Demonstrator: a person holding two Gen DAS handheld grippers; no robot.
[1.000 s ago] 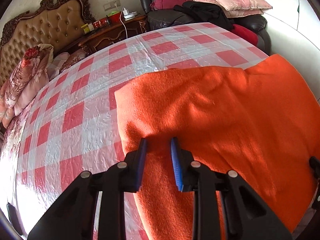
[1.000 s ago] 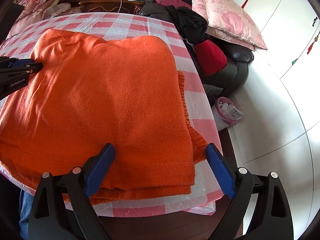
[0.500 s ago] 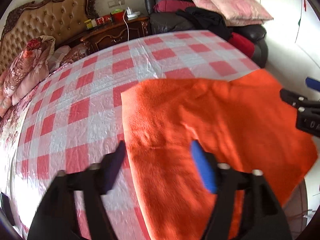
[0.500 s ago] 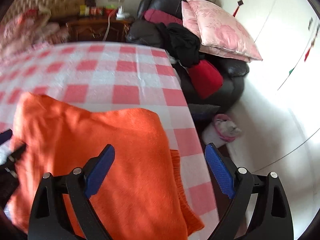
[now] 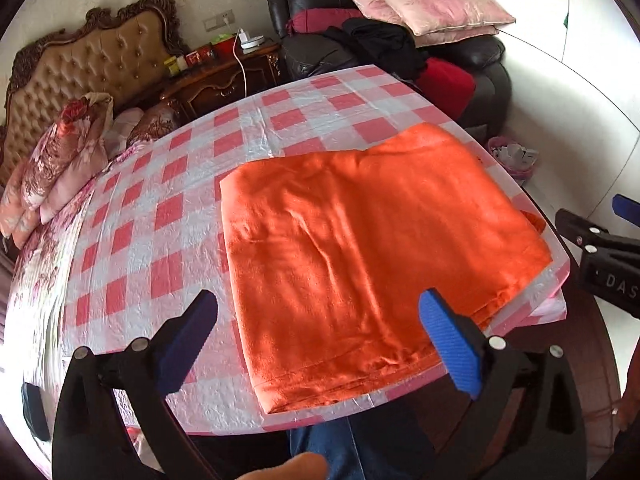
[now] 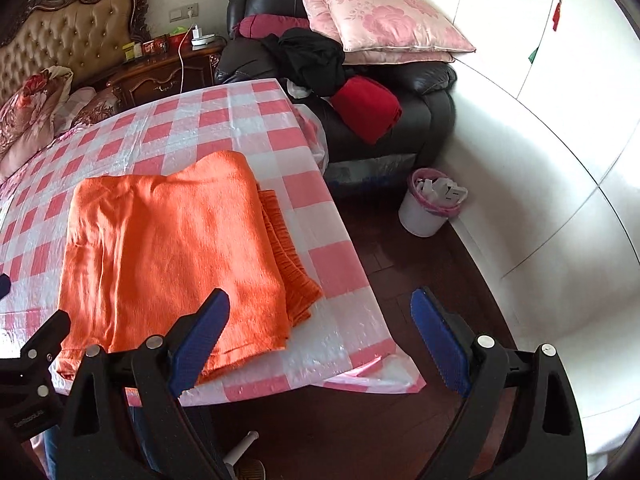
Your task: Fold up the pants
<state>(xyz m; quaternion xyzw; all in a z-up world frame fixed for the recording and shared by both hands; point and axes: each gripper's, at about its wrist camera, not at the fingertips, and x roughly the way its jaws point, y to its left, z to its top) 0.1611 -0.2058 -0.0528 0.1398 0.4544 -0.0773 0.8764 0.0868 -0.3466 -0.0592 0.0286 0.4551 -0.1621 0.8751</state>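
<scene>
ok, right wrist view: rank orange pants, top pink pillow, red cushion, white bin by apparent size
1. orange pants, clearly largest, though nearest the camera
2. top pink pillow
3. red cushion
4. white bin, close to the cushion in look, so 3 and 4 are unsure

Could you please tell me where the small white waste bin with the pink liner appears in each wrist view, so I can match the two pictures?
Left wrist view: the waste bin is at the right, beyond the table's far right edge, partly hidden by it.
Right wrist view: the waste bin is right of centre, in full view on the dark floor by the white wall.
Shared landmark: the black armchair, just behind the bin in both.
</scene>
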